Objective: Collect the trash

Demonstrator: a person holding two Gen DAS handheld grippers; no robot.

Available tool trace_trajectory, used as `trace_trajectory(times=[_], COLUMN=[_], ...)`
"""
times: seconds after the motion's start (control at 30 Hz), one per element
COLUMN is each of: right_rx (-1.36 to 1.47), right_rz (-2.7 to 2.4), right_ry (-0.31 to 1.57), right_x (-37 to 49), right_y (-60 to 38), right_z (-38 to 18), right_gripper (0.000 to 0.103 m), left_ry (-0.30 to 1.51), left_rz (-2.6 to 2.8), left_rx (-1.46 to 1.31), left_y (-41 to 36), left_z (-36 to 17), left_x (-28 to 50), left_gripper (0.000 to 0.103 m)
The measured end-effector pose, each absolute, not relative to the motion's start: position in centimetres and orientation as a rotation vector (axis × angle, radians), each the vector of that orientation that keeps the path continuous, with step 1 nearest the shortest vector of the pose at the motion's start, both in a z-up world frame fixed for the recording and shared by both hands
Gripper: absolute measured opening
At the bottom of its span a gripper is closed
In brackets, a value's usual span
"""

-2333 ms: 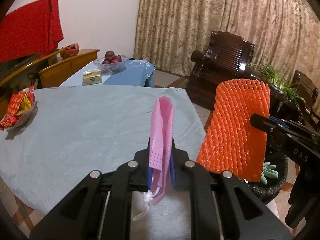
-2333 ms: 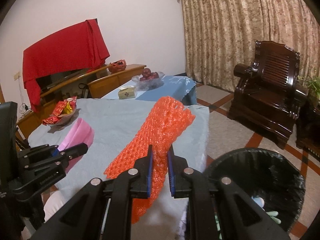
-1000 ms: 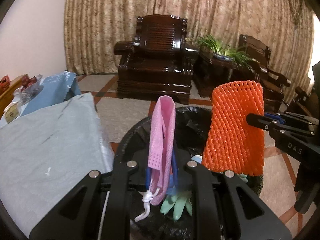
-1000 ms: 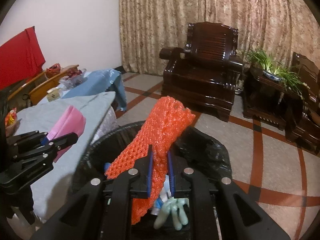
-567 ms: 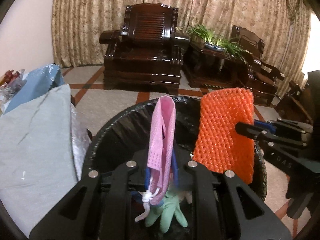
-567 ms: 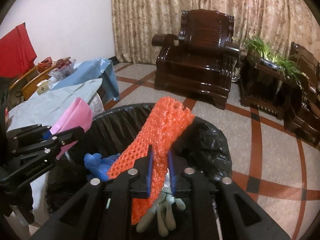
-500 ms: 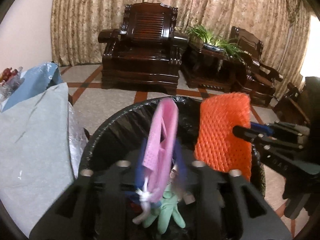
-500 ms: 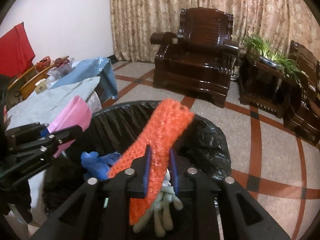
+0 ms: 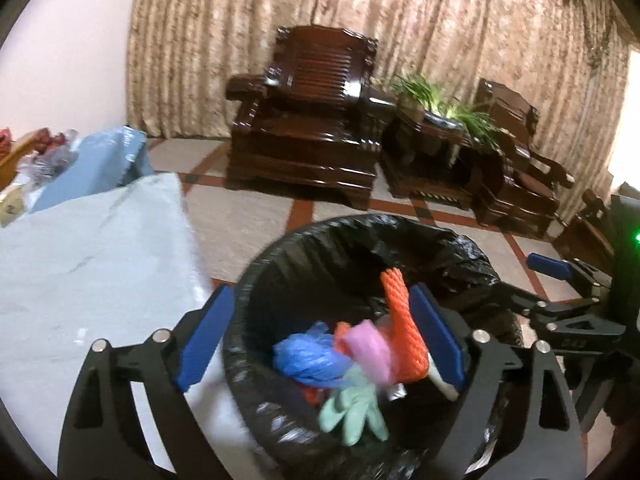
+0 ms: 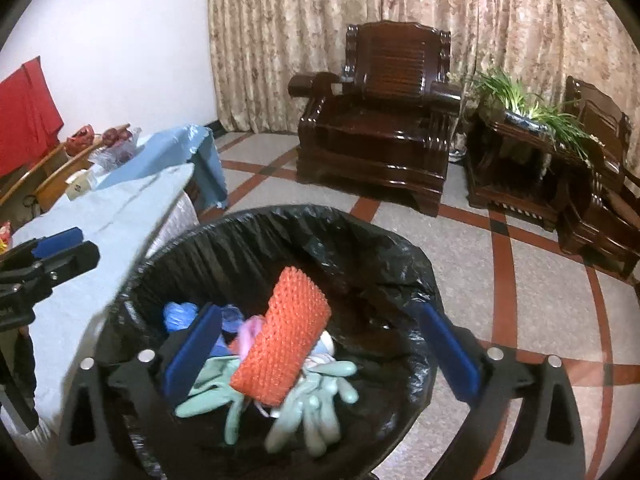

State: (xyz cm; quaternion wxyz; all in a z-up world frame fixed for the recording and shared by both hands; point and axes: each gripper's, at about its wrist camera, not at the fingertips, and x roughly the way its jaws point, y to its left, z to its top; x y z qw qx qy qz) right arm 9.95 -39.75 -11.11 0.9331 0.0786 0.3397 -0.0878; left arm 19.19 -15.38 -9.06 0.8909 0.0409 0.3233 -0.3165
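A black-lined trash bin (image 9: 320, 236) (image 10: 224, 236) stands on the floor beside the table. My left gripper (image 9: 320, 332) is open above it, and the pink mask (image 9: 370, 350) is inside the bin. My right gripper (image 10: 320, 352) is open above the bin too, with the orange foam net (image 10: 282, 350) (image 9: 400, 328) loose between its jaws and inside the bin. Green gloves (image 10: 320, 396) (image 9: 354, 408) and a blue bag (image 9: 308, 356) (image 10: 180, 314) lie in the bin. The right gripper also shows at the right of the left wrist view (image 9: 568, 292).
A table with a pale blue cloth (image 9: 88, 248) (image 10: 120, 216) is to the left of the bin. Dark wooden armchairs (image 10: 380, 120) (image 9: 312, 112) and a side table with a plant (image 10: 520, 128) stand by the curtain. Tiled floor (image 10: 520, 280) lies to the right.
Both grippers have opened over the bin. The pink mask and the orange foam net have dropped from the jaws into the bin.
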Motion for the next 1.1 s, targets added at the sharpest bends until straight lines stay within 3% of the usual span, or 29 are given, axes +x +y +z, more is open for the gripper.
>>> trace_trajectory(times=[0.23, 1.1], right_rx=[0.176, 0.113], right_rz=[-0.114, 0.021], right_ry=[0.623, 0.516], right_x=[8.7, 4.3], right_y=[-36.2, -27.6], right_z=[-7.8, -0.2], right_gripper=[0.097, 0.097], left_ry=[0.65, 0.576], left_rz=[-0.548, -0.39], left_rx=[0.058, 0.036], left_y=[-10.7, -3.0], left_z=[-6.2, 0.6], left_x=[17.3, 9.1], left_gripper=[0.094, 0.096])
